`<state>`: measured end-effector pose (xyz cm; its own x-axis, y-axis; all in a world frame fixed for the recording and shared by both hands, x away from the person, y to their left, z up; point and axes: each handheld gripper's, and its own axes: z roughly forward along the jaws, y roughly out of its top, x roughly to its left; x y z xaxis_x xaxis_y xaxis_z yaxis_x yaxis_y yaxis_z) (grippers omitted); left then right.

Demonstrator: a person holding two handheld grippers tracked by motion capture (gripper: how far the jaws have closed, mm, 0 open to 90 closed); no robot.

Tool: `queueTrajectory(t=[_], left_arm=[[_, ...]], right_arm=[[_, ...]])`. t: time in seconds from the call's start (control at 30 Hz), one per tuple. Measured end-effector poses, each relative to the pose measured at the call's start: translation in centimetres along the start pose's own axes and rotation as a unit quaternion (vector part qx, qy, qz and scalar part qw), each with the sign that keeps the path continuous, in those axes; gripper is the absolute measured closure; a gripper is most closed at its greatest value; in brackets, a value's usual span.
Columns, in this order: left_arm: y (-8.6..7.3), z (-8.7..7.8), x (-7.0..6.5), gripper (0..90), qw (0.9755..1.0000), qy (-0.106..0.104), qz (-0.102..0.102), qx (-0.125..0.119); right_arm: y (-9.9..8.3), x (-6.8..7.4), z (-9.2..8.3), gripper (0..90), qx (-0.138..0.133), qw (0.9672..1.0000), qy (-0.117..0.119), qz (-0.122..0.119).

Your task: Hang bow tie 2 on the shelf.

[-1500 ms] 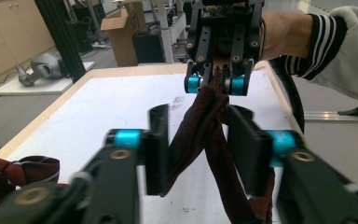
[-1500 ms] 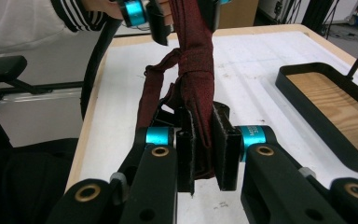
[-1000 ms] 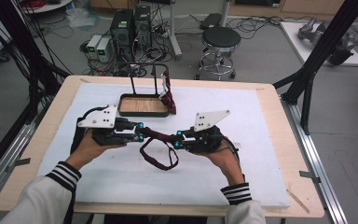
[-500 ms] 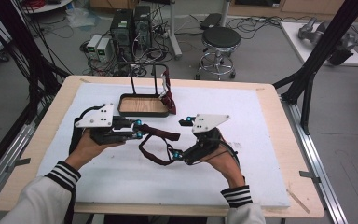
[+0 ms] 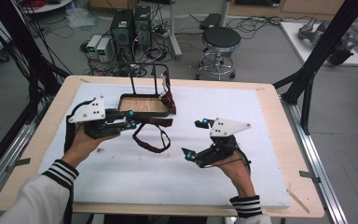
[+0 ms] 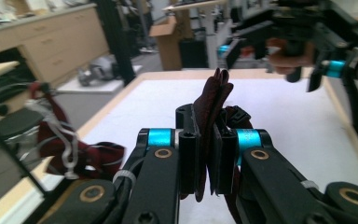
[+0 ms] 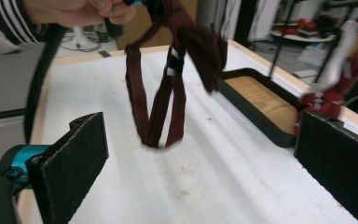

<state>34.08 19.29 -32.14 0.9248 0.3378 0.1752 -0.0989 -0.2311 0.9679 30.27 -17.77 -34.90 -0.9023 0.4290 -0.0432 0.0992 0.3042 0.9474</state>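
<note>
A dark red bow tie with a long strap loop hangs from my left gripper, which is shut on its fabric; the cloth sticks up between the closed pads. My right gripper stands open to the right of the strap and apart from it. Its jaws have just been opening and nothing is between them. In the right gripper view the loop dangles ahead of the wide-apart pads. Behind stands a small stand with a wooden tray base, where a second red tie hangs on the black frame.
A white mat covers the wooden table. The stand's black uprights rise at the back, left of centre. Beyond the far edge are computers and a stool. Black frame legs stand at the right.
My right gripper has opened, let go of the strap and moved away to the right. The strap loop now hangs from the left gripper alone, which has stayed in place.
</note>
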Motion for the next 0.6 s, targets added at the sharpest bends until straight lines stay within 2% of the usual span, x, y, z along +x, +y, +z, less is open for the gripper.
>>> queueTrajectory(t=[0.13,0.27,0.3,0.47,0.53,0.6], left_arm=[[0.2,-0.6,0.6,83.9,0.9994,0.035,-0.003,-0.005],[0.3,-1.2,1.2,83.9,0.9973,0.072,-0.013,-0.01],[0.4,-1.6,1.4,83.9,0.996,0.087,-0.014,-0.015],[0.6,-2.4,2.0,84.0,0.9925,0.117,-0.019,-0.027],[0.7,-2.7,2.2,84.0,0.9906,0.13,-0.023,-0.034],[0.9,-2.9,2.3,84.0,0.9883,0.145,-0.025,-0.041]], right_arm=[[-0.8,0.0,-1.3,2.0,-0.012,0.9997,-0.021,0.006],[-1.7,0.1,-2.5,2.0,-0.027,0.9986,-0.043,0.014],[-1.9,0.1,-2.7,2.0,-0.028,0.9982,-0.05,0.015],[-3.0,0.2,-3.8,2.0,-0.048,0.9953,-0.082,0.02],[-3.5,0.3,-4.1,2.0,-0.051,0.9938,-0.096,0.021],[-4.1,0.5,-4.4,2.0,-0.053,0.9931,-0.1,0.031]])
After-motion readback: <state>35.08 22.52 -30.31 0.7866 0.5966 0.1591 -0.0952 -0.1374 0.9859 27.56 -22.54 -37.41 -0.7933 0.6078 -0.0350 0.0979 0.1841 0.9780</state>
